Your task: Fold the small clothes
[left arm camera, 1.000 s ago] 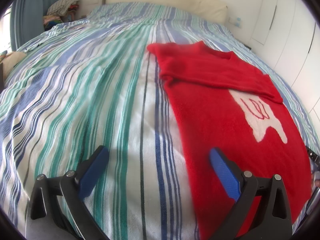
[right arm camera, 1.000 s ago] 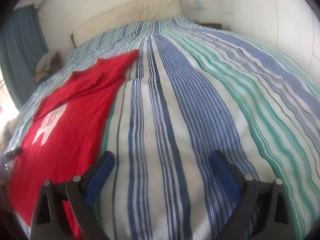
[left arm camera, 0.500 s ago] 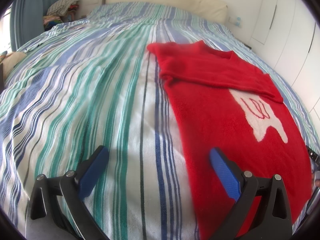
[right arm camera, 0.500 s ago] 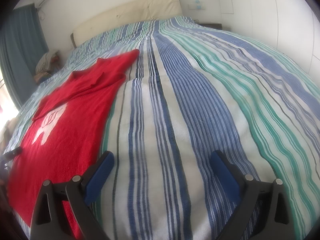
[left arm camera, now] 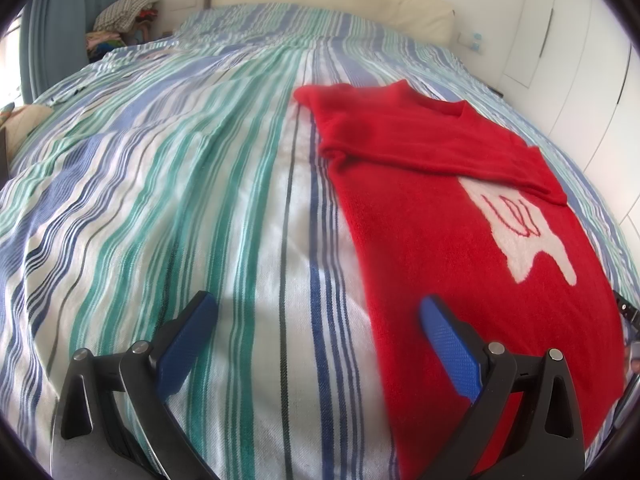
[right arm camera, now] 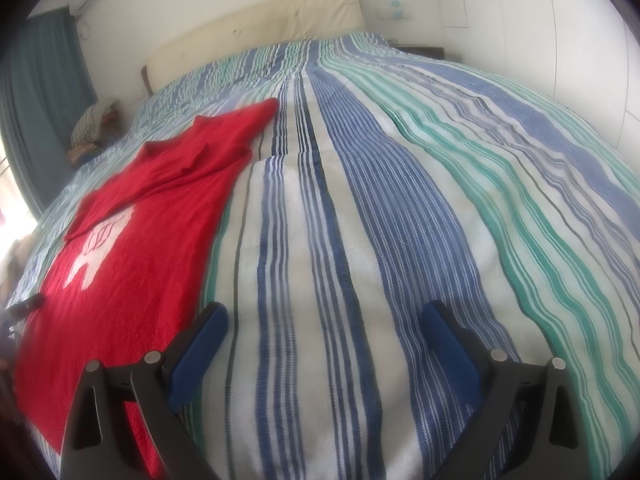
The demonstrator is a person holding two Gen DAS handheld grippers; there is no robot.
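A red knit sweater [left arm camera: 452,216] with a white figure on its front lies flat on the striped bed cover, its upper part folded across the chest. It also shows in the right wrist view [right arm camera: 132,240]. My left gripper [left arm camera: 316,312] is open and empty, low over the bed, its right finger over the sweater's near left edge. My right gripper [right arm camera: 324,320] is open and empty over bare striped cover, just right of the sweater's hem.
The bed [left arm camera: 160,184] has a blue, green and white striped cover and a cream headboard [left arm camera: 332,0]. A pile of clothes [left arm camera: 124,16] sits at the far left by a blue curtain. White wardrobe doors [left arm camera: 580,60] line the right side.
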